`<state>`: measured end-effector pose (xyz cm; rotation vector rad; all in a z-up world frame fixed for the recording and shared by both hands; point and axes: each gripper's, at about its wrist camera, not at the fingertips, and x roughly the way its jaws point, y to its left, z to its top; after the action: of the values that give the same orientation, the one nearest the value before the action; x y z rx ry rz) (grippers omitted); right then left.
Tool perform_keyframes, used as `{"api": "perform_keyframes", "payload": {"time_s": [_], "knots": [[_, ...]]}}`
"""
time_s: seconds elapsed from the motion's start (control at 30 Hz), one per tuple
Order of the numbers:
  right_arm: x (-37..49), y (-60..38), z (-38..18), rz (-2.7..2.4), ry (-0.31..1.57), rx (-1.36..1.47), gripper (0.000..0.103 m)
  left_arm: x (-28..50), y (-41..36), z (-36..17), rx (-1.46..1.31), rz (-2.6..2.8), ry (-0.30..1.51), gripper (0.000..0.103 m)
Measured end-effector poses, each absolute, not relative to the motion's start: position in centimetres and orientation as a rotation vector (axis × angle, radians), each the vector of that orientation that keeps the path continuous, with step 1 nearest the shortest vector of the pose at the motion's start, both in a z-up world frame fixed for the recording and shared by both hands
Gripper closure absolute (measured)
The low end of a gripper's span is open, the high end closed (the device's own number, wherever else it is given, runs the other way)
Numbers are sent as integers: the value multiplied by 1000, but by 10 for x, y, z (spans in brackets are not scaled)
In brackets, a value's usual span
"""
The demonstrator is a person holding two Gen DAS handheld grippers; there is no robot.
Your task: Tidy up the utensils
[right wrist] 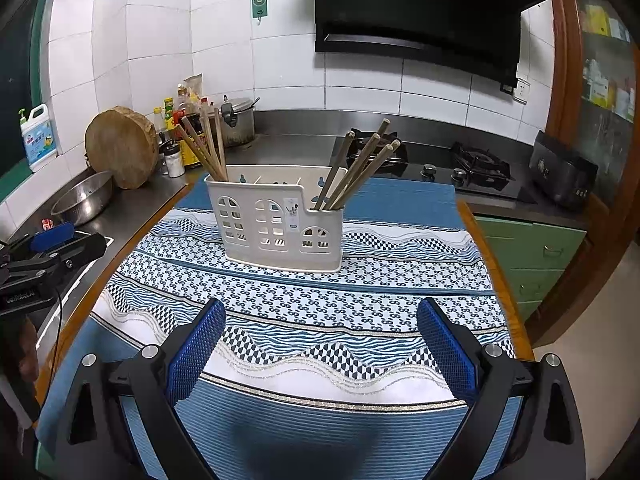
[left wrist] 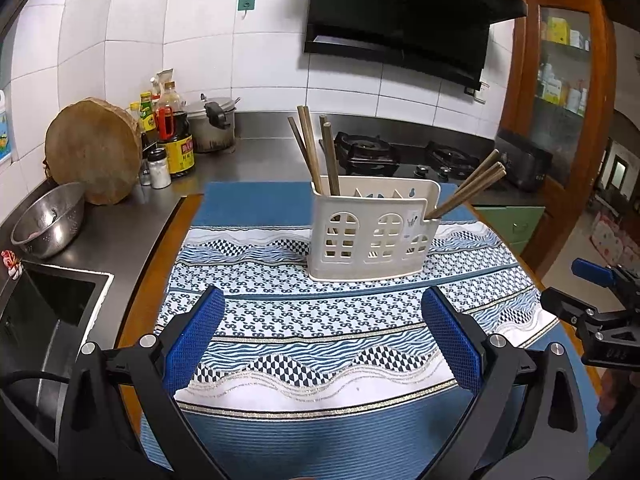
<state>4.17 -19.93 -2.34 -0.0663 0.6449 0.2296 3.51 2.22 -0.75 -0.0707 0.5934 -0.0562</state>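
Chopsticks (right wrist: 204, 148) stand in two bunches at opposite ends of the holder (right wrist: 280, 228) on the cloth (right wrist: 360, 292). Left gripper (left wrist: 320, 340) and right gripper (right wrist: 320, 348) both gape, empty. Judged step: regrouping; next, pinch one bunch.

My left gripper (left wrist: 322, 336) is wide open, its two blue fingers (left wrist: 196, 336) far apart and holding nothing. My right gripper (right wrist: 320, 344) is wide open too, and empty. Both point forward, side by side, a little apart.
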Motion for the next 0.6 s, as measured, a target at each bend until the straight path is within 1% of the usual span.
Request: {"api": "perform_keyframes", "payload": {"time_s": [0.6], "knots": [[40, -201, -28, 222, 656, -64, 10, 35, 23, -11, -80, -56, 604, 5]]}}
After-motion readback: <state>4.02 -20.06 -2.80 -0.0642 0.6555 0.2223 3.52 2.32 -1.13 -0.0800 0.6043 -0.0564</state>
